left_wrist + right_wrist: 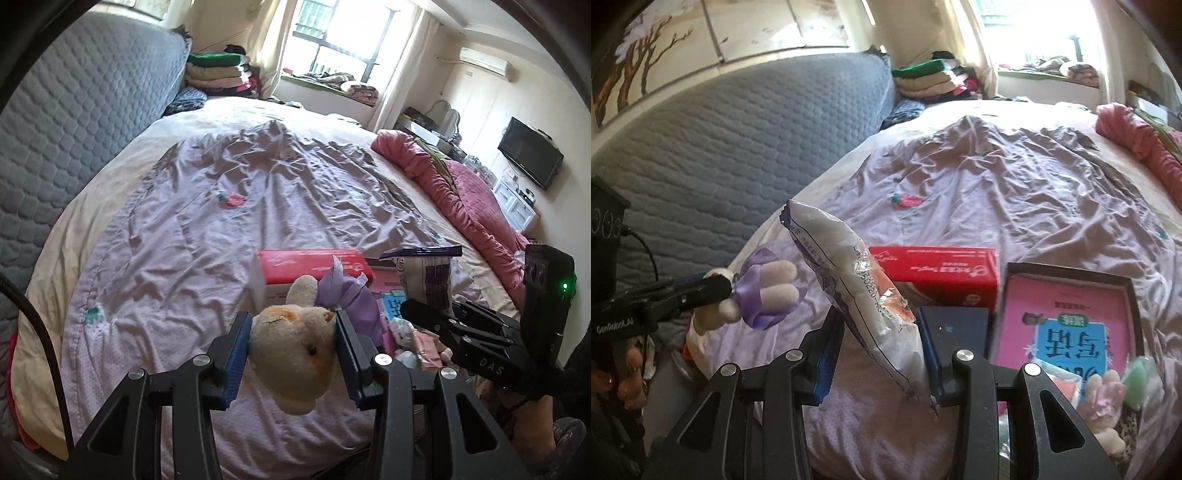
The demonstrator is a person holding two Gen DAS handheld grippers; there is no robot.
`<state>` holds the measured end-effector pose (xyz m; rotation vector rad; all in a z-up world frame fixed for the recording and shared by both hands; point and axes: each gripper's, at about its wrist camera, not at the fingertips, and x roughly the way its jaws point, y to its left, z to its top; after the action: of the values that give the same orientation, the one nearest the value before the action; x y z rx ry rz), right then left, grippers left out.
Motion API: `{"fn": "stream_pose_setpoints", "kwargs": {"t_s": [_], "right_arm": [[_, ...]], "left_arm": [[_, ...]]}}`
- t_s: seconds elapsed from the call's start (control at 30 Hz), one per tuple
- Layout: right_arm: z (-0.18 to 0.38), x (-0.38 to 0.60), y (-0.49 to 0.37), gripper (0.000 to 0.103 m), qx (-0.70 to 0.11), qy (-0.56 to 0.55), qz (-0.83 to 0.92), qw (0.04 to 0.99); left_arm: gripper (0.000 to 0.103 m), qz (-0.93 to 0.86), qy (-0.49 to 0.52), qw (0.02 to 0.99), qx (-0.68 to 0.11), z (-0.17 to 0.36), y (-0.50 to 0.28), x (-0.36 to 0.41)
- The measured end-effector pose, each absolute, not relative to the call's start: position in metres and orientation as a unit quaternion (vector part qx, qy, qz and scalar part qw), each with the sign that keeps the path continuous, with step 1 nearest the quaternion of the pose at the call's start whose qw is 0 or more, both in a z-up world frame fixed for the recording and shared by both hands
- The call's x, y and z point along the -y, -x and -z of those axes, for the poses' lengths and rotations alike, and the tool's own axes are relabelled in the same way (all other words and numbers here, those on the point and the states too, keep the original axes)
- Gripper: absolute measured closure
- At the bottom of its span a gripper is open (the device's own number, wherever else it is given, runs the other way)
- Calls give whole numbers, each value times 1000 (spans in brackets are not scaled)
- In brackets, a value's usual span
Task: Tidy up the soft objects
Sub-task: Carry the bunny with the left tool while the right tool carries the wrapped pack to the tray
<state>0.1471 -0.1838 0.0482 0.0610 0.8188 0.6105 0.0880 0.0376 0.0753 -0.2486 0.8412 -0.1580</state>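
Cream plush: rabbit toy (295,354), tan-orange patch on the head, dark bead eye, long pale ears, purple ribbon bow (338,286) tied at the ears.
Rabbit location: off the bed, head squeezed between the blue pads of the left gripper (293,354); body hangs below the jaws.
Left gripper: closed on the rabbit's head, pads pressing both sides.
Packet: white crinkly plastic bag (864,295), purple printed edge, black text, small orange patch near the seam; contents look soft and white.
Packet location: held up over the bed, tilted, top leaning toward the headboard side.
Right gripper (882,354): clamped on the packet's lower half, partly closed.
Relation: the two grippers side by side, near but apart; each shows in the other's camera.
Bedspread (207,236): lilac, wrinkled, small strawberry motif.
Red box (945,273): lying on the spread past the grippers.
Tray (1130,288): dark rim, pink-and-blue book (1067,325) inside, upside-down print; another small plush (1104,398) at its near edge.
Pink quilt (469,192): bunched along the far edge.
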Motion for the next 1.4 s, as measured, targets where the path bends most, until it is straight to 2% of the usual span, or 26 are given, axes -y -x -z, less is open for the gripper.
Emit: {"fn": "stream_pose_setpoints", "kwargs": {"t_s": [0.33, 0.83, 1.23, 1.4], "right_arm": [[-53, 254, -143, 62, -389, -50, -229, 891], [4, 376, -134, 61, -458, -74, -102, 880], [38, 381, -147, 59, -492, -53, -82, 865], [42, 379, -145, 44, -494, -50, -85, 864]], "left_arm": [[58, 120, 95, 898, -413, -80, -105, 38], [58, 186, 38, 862, -469, -25, -136, 183], [57, 182, 5, 851, -493, 12, -146, 212], [55, 182, 2, 848, -497, 21, -147, 213]]}}
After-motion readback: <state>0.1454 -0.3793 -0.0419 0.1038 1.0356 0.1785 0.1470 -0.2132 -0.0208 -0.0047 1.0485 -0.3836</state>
